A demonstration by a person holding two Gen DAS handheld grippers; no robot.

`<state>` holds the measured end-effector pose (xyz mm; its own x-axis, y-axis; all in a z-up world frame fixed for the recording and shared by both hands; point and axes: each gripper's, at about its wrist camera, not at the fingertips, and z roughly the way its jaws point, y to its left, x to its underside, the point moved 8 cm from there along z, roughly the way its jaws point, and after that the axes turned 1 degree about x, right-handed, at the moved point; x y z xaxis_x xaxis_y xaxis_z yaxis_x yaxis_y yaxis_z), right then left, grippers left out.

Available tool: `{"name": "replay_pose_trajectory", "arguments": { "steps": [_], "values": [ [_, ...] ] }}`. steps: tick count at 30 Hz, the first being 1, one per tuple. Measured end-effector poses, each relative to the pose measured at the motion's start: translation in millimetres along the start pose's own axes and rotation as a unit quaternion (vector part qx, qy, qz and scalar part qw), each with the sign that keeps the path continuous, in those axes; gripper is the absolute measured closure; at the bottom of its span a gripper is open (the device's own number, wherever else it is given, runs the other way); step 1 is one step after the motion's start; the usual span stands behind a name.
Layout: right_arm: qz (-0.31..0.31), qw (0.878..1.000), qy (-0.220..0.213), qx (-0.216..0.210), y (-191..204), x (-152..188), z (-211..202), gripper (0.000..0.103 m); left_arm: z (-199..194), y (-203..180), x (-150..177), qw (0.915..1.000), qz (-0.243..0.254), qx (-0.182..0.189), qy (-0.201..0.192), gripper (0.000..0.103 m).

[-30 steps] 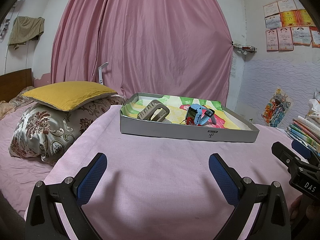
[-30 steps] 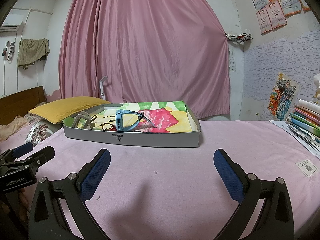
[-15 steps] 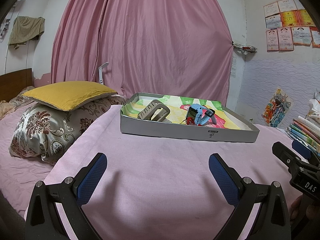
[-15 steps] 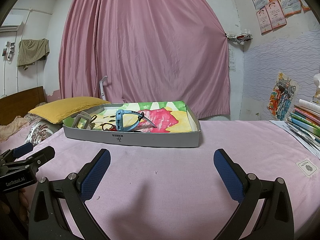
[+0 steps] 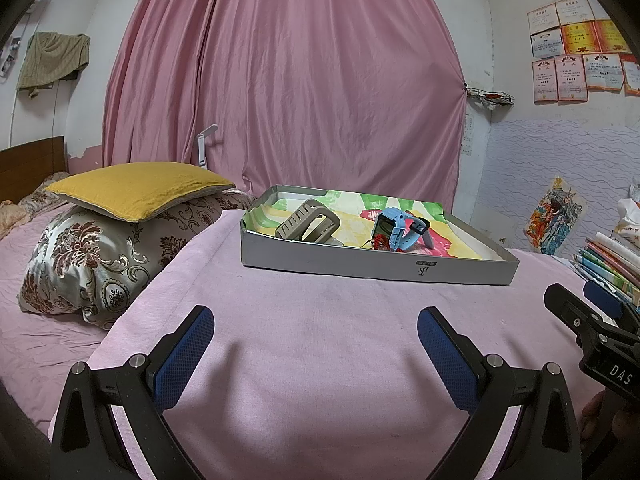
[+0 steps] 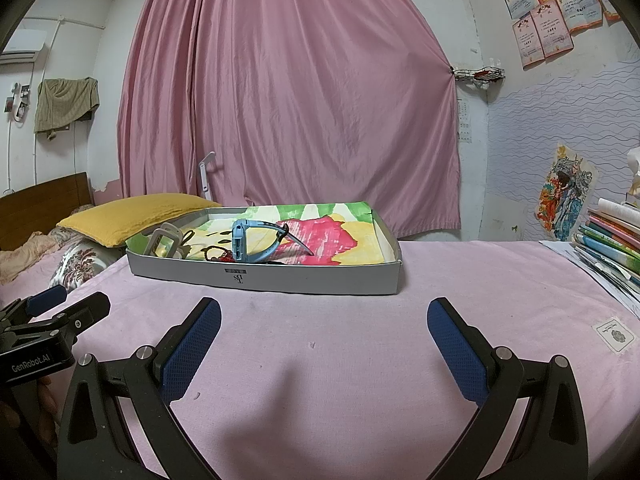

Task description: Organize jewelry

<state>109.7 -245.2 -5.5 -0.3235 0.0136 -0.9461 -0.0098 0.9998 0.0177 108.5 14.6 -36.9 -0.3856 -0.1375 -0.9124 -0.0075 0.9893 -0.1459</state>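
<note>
Your left gripper [image 5: 316,344]: jaws spread wide, nothing between the blue pads [image 5: 186,354], low over the pink sheet [image 5: 320,360].

Your right gripper [image 6: 324,340]: same state, wide apart and empty, beside the left one, also over the sheet.

Tray [image 5: 372,268]: shallow grey box lid with a painted paper lining, lying on the sheet ahead of both grippers and apart from them.

In the tray, left part: a beige hair claw [image 5: 308,226].

In the tray, middle: a blue watch [image 5: 394,232] standing on edge, strap trailing right. At its foot, touching it, a small red-and-dark beaded piece [image 5: 378,244]; its kind is too small to tell.

To your left: yellow pillow [image 5: 136,188] on a patterned cushion [image 5: 92,256].

To your right: a stack of books [image 6: 612,240].

Behind: pink curtain [image 5: 288,80].
</note>
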Motion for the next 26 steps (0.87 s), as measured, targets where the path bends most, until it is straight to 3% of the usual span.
{"name": "replay_pose_trajectory", "arguments": {
  "steps": [26],
  "values": [
    [0.000, 1.000, 0.001, 0.000, -0.3, 0.0, -0.6, 0.002, 2.1, 6.1, 5.3, 0.9998, -0.011, -0.018, 0.007, 0.001]
  ]
}}
